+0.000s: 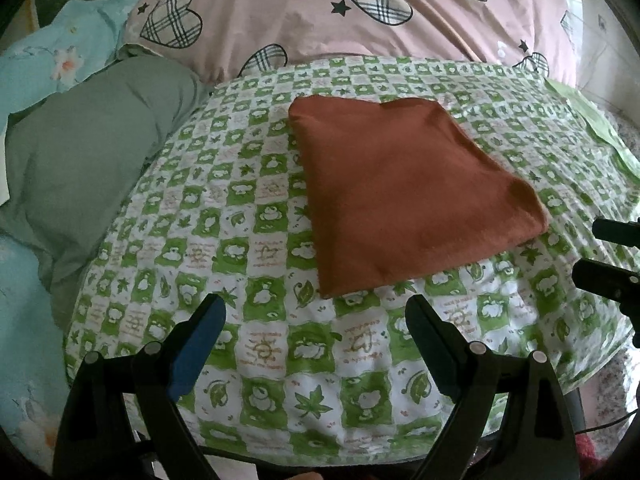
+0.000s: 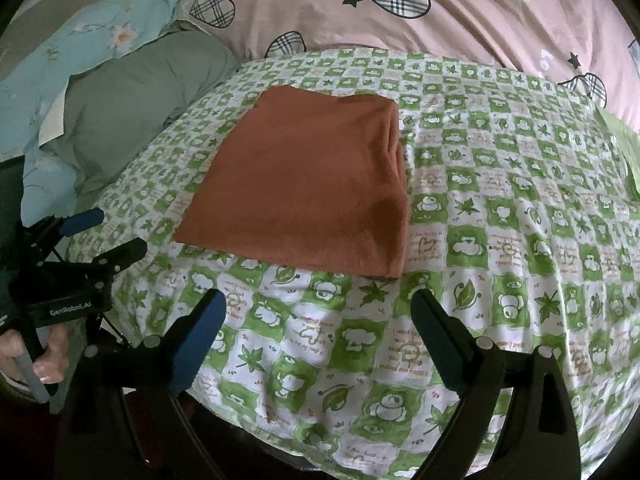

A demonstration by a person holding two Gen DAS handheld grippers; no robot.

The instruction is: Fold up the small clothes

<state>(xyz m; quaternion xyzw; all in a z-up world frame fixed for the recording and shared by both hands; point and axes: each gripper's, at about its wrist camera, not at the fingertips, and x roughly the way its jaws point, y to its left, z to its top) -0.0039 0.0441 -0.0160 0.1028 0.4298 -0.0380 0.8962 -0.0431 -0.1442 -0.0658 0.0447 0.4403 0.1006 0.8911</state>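
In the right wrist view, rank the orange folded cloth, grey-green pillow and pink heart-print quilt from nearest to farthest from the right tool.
1. Orange folded cloth, just ahead of the right tool, slightly left.
2. Grey-green pillow, farther back on the left.
3. Pink heart-print quilt, across the far end.

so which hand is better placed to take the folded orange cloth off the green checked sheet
Probably the right. Both tools are open and empty, clear of the orange cloth. The right tool sits just before its thick folded corner; the left tool faces mostly bare green checked sheet.
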